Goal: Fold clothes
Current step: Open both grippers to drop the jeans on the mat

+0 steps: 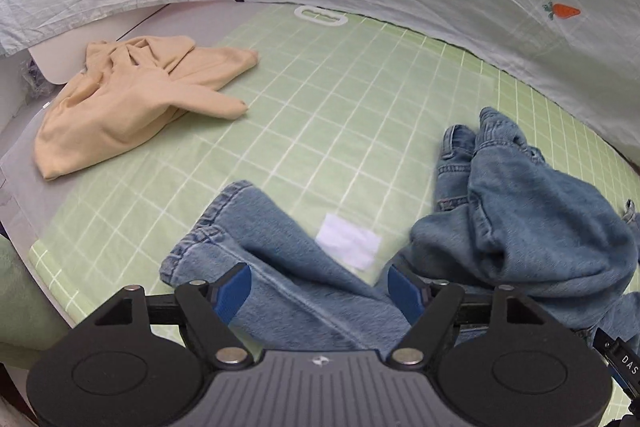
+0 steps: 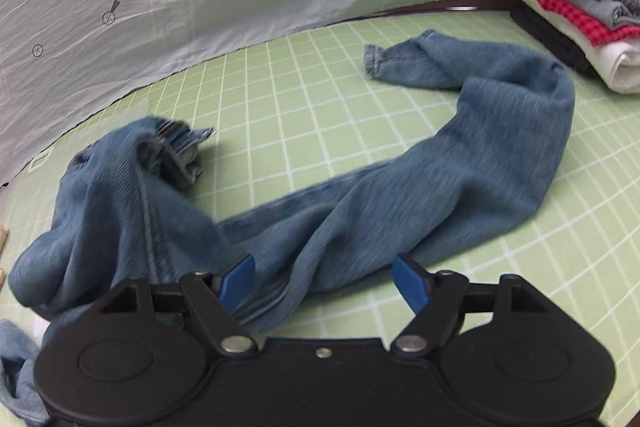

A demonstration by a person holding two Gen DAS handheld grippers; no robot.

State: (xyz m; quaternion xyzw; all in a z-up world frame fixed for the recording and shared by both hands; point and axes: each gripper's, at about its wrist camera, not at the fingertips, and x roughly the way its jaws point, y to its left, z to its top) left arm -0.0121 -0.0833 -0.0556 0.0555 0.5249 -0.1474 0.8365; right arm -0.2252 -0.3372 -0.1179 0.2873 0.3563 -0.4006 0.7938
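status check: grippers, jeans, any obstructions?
Left hand-held gripper open, right hand-held gripper open, denim between both, not pinched. Jeans crumpled, unfolded on green mat. Yellow garment, folded stack clear.

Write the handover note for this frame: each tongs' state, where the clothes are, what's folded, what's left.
Left tongs: open, over one leg of the jeans, gripping nothing.
Right tongs: open, jeans fabric lying between the pads, not clamped.
Jeans: crumpled and unfolded on the green grid mat, one leg curling toward the far right.
Beige top: bunched at the mat's left edge, unfolded.
Folded stack: at the far right corner, looks done.
Left to do: spread and fold the jeans, then the beige top.
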